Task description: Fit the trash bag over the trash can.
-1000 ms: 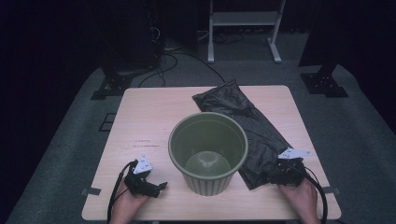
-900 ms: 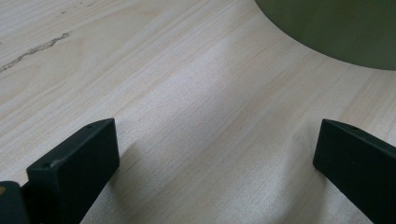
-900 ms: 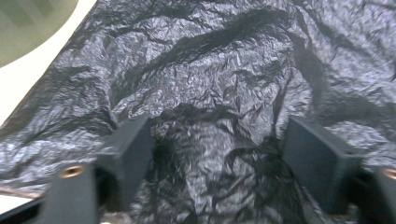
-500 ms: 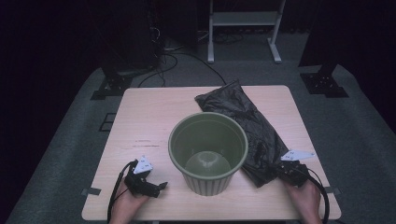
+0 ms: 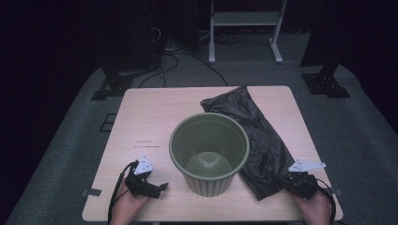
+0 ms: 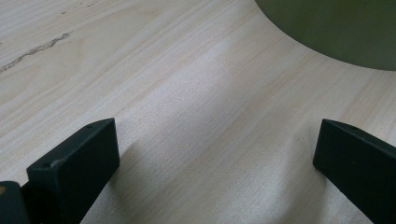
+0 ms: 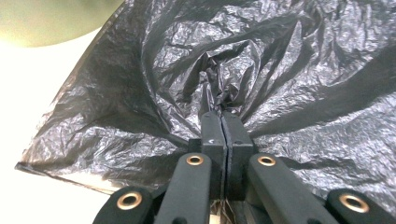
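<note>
The black plastic bag [image 5: 256, 136] lies crumpled on the wooden table [image 5: 145, 122], to the right of the green bin [image 5: 209, 158] and touching its side. The right gripper [image 7: 223, 119] has its jaws pinched together on a gathered fold of the bag's near end — the film puckers around them. The left gripper [image 5: 159, 187] rests near the table's front-left corner, jaws wide apart over bare wood.

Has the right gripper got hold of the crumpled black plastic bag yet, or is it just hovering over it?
Touching. The right gripper view shows the right gripper with its jaws shut on a pinched fold of the crumpled black plastic bag, creases radiating from the pinch.
</note>
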Tool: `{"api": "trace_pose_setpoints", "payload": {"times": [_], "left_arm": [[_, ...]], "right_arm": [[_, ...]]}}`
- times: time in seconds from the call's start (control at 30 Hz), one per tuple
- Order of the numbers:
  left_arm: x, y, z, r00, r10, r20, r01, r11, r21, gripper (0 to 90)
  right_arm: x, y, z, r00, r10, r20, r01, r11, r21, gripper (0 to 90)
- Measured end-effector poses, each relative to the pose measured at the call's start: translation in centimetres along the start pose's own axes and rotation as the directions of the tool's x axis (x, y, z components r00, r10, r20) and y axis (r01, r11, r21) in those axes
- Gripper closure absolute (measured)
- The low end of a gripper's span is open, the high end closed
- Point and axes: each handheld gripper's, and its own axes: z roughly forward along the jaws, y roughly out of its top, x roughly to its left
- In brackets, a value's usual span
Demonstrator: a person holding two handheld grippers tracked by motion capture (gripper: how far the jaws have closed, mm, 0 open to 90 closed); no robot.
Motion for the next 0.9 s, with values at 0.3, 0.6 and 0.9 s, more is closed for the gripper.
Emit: {"api": "trace_pose_setpoints", "payload": {"times": [0.3, 0.6, 0.9], "left_arm": [[0.0, 0.0, 0.0, 1.0, 0.0, 0.0, 0.0, 1.0, 0.0, 0.0], [0.0, 0.0, 0.0, 1.0, -0.002, -0.002, 0.002, 1.0, 0.0, 0.0], [0.0, 0.0, 0.0, 1.0, -0.002, -0.002, 0.002, 1.0, 0.0, 0.0]], "right_arm": [[1.5, -2.4, -1.9, 0.999, -0.011, -0.044, 0.012, 1.0, 0.017, 89.0], [2.7, -4.3, -3.6, 0.9975, -0.016, -0.069, 0.017, 1.0, 0.025, 88.8], [3.0, -3.4, -4.4, 0.998, -0.028, -0.057, 0.027, 1.0, -0.014, 62.1]]}}
